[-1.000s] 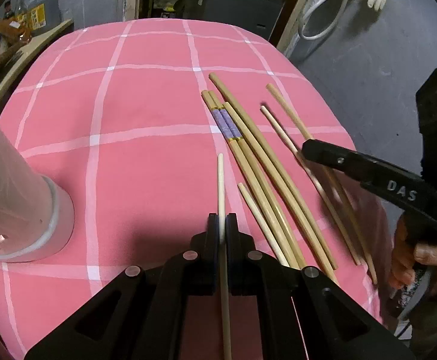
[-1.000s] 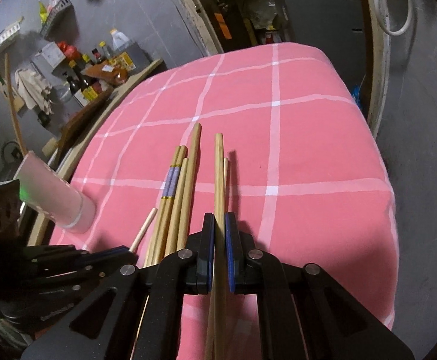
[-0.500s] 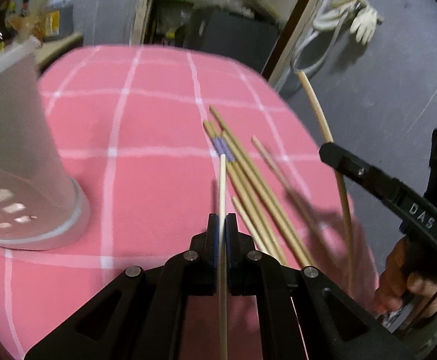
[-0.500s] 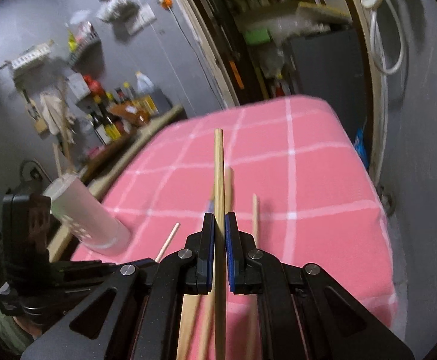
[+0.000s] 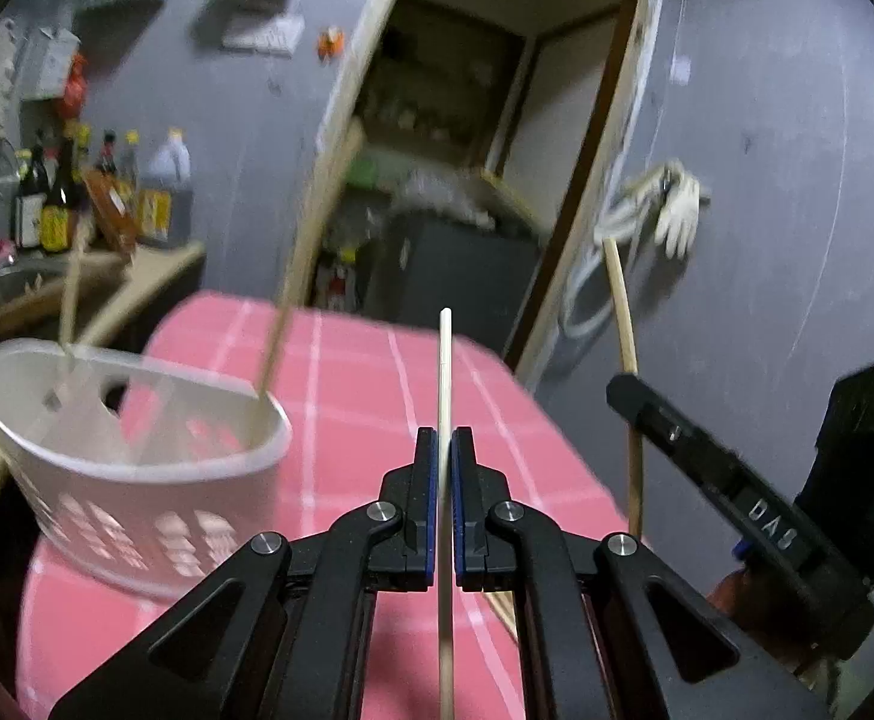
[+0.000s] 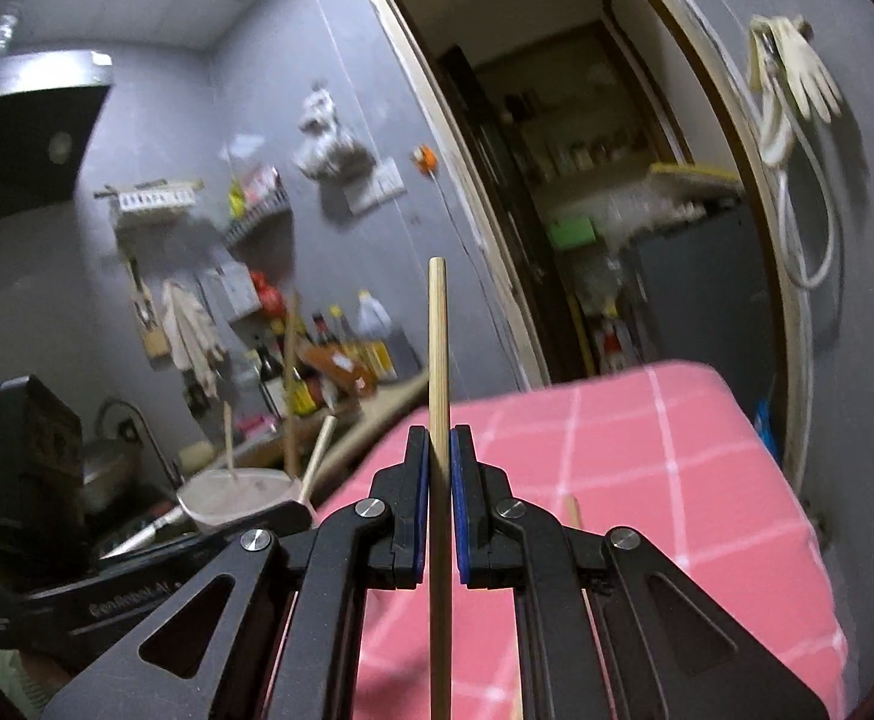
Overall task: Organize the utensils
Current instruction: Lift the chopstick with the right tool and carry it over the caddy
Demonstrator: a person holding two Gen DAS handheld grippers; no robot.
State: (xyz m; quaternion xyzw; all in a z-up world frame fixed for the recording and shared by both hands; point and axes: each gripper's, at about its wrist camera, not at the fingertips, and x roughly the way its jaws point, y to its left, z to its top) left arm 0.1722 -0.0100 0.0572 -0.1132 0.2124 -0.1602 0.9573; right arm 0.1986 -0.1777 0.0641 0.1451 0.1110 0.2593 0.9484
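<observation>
My left gripper (image 5: 444,450) is shut on a thin pale chopstick (image 5: 444,360) that points up and forward, lifted above the pink checked tablecloth (image 5: 365,372). A white perforated holder (image 5: 131,450) stands to its left with chopsticks (image 5: 293,276) leaning in it. My right gripper (image 6: 439,450) is shut on a thicker bamboo chopstick (image 6: 437,336), also raised. The right gripper also shows in the left wrist view (image 5: 623,387), to the right, with its chopstick (image 5: 622,306). The holder shows small in the right wrist view (image 6: 239,495).
A counter with sauce bottles (image 5: 59,198) and a sink lies left of the table. A doorway (image 6: 587,210) with a dark cabinet is behind it. A glove and hose (image 5: 671,210) hang on the grey wall. One chopstick end (image 6: 573,510) lies on the cloth.
Both grippers have risen and tilted upward with their chopsticks. The holder is now closer on the left, seen from its rim; the loose chopsticks on the cloth have dropped out of view.
</observation>
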